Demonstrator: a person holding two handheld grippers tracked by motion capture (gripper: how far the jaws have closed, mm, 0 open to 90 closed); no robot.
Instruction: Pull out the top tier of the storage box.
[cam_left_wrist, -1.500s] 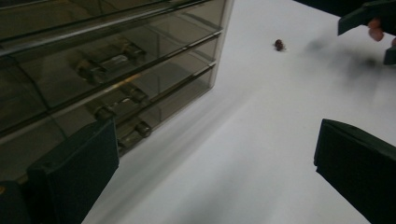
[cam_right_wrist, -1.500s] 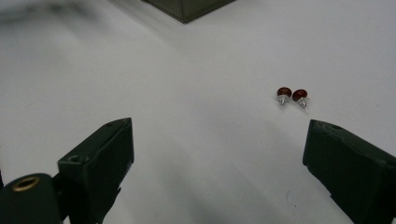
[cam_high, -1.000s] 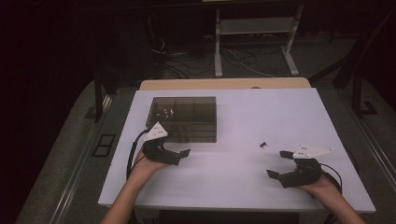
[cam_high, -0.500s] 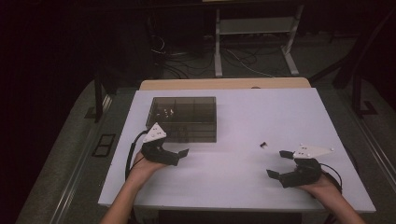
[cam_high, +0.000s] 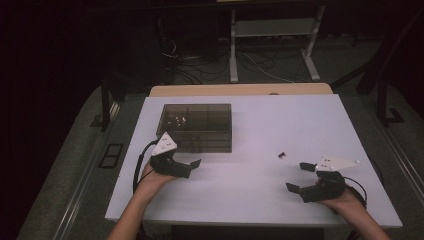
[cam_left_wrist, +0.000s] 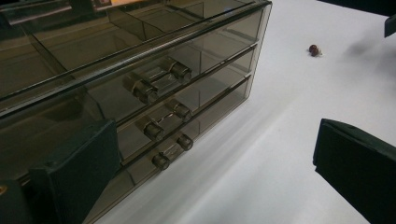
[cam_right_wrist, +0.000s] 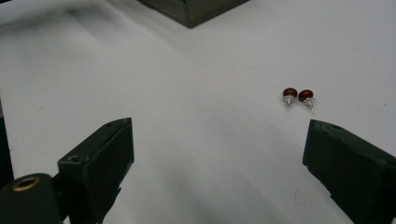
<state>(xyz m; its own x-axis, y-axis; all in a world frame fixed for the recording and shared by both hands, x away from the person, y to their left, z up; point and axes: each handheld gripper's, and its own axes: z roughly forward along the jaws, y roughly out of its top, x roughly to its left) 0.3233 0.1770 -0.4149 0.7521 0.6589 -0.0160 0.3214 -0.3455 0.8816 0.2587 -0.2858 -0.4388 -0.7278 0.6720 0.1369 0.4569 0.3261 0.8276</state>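
A smoky see-through drawer box (cam_high: 195, 127) stands on the white table (cam_high: 250, 115), left of centre. Its front (cam_left_wrist: 187, 107) shows three shut drawers, each with a pair of round knobs. A pair of small dark-red stud earrings (cam_high: 282, 155) lies on the table right of the box, also seen in the right gripper view (cam_right_wrist: 298, 96) and the left gripper view (cam_left_wrist: 314, 49). My left gripper (cam_high: 184, 156) is open just in front of the box's left corner, jaws wide (cam_left_wrist: 215, 186). My right gripper (cam_high: 296, 176) is open and empty, just short of the earrings (cam_right_wrist: 224, 158).
Small items lie in the box's top compartment (cam_high: 179, 120). A wooden tabletop edge (cam_high: 240, 90) abuts the far side. Cables (cam_high: 200, 65) and a white stand (cam_high: 272, 35) are on the floor beyond. A corner of the box (cam_right_wrist: 191, 9) shows at the top of the right gripper view.
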